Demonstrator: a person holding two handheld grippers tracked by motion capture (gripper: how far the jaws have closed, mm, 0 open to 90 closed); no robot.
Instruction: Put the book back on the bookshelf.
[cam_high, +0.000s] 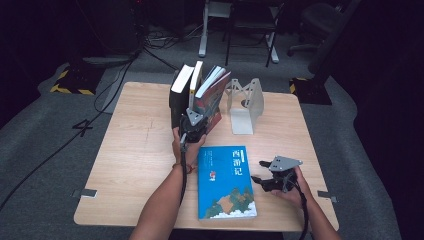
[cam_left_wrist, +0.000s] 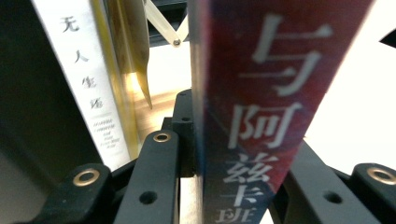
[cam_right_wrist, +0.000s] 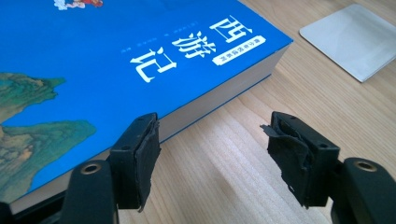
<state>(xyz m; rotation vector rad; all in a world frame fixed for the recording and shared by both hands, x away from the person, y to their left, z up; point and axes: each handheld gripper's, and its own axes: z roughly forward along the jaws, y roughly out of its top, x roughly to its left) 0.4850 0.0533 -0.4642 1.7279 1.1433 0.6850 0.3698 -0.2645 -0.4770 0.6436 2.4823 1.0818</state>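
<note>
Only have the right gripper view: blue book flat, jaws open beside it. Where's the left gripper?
Observer: At the far side of the table, the left gripper is low on a row of standing books.
Operator: Has it got one?
Observer: The left gripper view has the red-and-blue book spine-on between its jaws; whether the pads press on it I can't tell.
Operator: Is anything propping the row?
Observer: Not touching it. A grey bookend stands upright to the right of the row, with a gap between them.
</note>
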